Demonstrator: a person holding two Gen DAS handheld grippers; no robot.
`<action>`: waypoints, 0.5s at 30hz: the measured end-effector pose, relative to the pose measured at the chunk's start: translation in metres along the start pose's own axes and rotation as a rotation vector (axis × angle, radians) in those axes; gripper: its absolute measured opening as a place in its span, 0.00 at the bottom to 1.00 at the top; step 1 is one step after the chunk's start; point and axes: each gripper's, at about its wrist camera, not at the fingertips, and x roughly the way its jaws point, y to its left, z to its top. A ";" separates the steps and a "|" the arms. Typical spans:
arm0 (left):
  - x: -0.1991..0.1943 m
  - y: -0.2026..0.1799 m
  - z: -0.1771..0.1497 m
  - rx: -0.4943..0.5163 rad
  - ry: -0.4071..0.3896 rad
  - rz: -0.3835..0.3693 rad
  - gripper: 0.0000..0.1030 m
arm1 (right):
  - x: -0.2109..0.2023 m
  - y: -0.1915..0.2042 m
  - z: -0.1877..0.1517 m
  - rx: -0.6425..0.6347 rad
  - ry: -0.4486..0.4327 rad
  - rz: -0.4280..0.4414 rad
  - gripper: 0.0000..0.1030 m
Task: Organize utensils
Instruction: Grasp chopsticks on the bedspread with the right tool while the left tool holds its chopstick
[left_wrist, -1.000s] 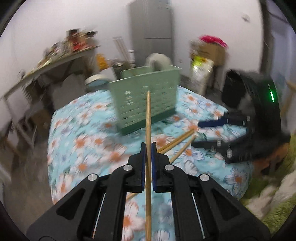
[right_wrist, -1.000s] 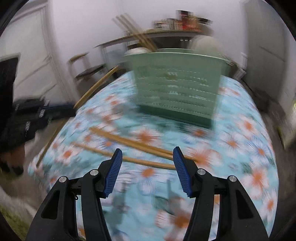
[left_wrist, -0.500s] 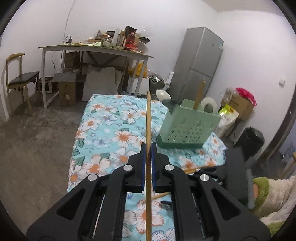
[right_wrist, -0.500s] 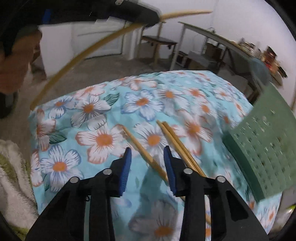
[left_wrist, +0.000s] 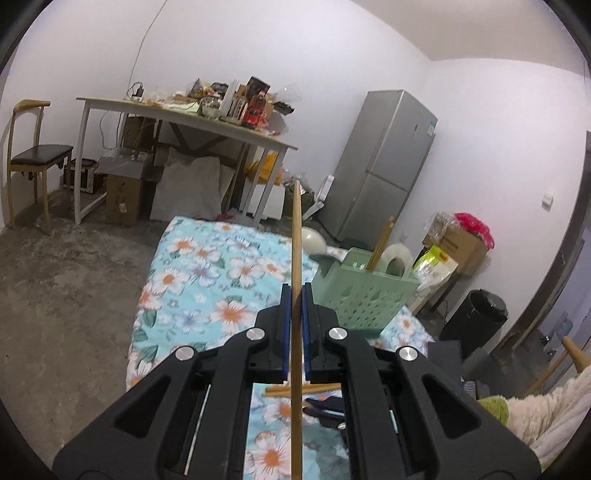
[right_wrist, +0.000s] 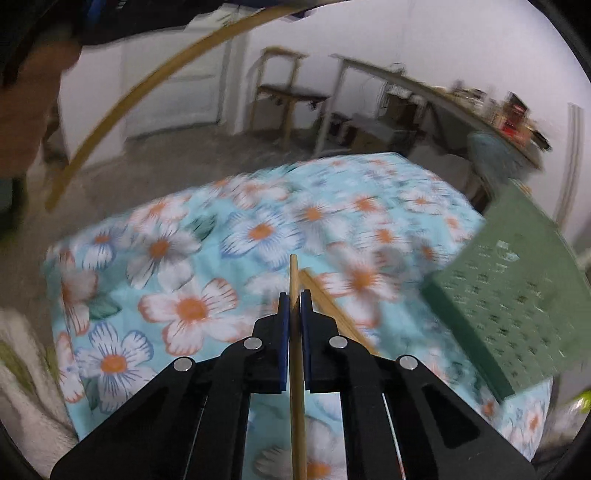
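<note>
I have a chopstick clamped in each tool: the left tool (left_wrist: 294, 321) pinches one long chopstick (left_wrist: 295, 236) held high above the surface (left_wrist: 192, 273), the right tool (right_wrist: 291, 325) grips another (right_wrist: 294, 273) low over the cloth. One chopstick (right_wrist: 325, 299) lies just right of it. Next, I judge, both go to the green basket (left_wrist: 365, 295), far right, tips down.

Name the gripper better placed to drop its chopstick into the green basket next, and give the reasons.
Left. The left gripper holds its chopstick raised, the green basket just ahead. The right gripper has its chopstick low over the tablecloth.
</note>
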 end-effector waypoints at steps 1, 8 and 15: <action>-0.002 -0.002 0.003 0.000 -0.012 -0.007 0.04 | -0.008 -0.007 0.000 0.037 -0.019 -0.010 0.06; -0.009 -0.025 0.032 0.003 -0.103 -0.103 0.04 | -0.068 -0.059 -0.003 0.289 -0.165 -0.084 0.06; 0.017 -0.061 0.066 -0.022 -0.168 -0.253 0.04 | -0.125 -0.109 -0.020 0.523 -0.324 -0.123 0.06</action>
